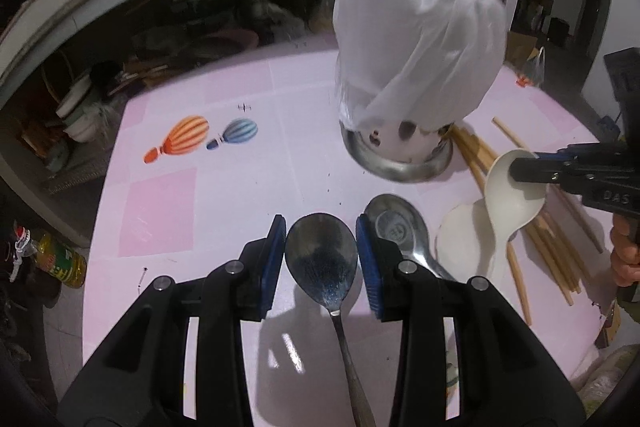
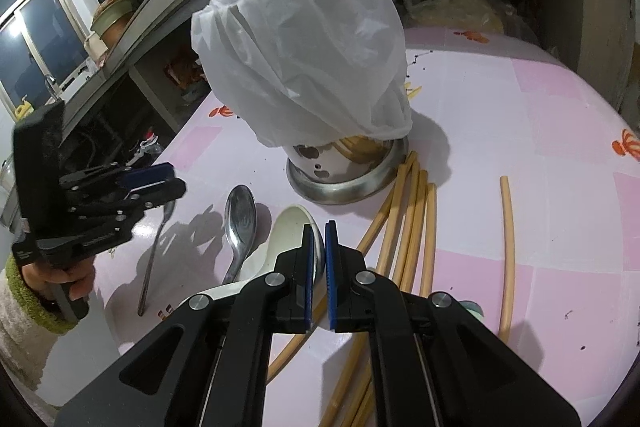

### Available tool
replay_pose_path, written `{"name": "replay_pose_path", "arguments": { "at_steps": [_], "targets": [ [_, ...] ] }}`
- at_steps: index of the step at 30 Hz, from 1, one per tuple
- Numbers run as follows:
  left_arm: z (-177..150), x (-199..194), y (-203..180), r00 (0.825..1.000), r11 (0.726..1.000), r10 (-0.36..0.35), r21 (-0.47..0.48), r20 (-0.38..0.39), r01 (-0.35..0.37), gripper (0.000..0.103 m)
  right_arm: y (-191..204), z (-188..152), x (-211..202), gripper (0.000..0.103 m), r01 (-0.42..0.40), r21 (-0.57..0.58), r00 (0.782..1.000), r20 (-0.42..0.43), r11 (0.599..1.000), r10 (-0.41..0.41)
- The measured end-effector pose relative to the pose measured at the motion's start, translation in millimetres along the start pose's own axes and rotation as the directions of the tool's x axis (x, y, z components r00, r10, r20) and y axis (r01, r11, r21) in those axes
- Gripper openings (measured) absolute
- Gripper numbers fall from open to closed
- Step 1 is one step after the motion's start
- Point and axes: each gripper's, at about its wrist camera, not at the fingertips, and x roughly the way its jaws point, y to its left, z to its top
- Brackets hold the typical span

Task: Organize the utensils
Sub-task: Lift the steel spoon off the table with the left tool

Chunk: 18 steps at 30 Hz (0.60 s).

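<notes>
My left gripper (image 1: 321, 241) has its pads on both sides of a metal spoon's bowl (image 1: 322, 259); the spoon lies on the pink table and its handle runs back under the gripper. A second metal spoon (image 1: 394, 223) lies just right of it. My right gripper (image 2: 319, 269) is shut on the rim of a white plastic spoon (image 2: 292, 227), which also shows in the left wrist view (image 1: 516, 187). Another white spoon (image 1: 464, 239) lies under it. A steel utensil holder (image 1: 400, 151) covered by a white plastic bag (image 1: 416, 47) stands behind.
Several wooden chopsticks (image 2: 412, 223) lie on the table (image 2: 560, 227) beside the holder's base, one (image 2: 508, 247) apart to the right. Dark shelves with pots lie beyond the table's far edge. A yellow bottle (image 1: 60, 263) stands off the left edge.
</notes>
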Motion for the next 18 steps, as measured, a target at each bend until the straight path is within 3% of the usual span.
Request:
{"name": "replay_pose_path", "arguments": {
  "at_steps": [18],
  "targets": [
    [4.2, -71.1, -0.3, 0.989, 1.0, 0.02, -0.024, 0.148, -0.017, 0.034, 22.3, 5.5, -28.3, 0.006, 0.048, -0.037, 0.996, 0.071, 0.998, -0.045]
  ]
}}
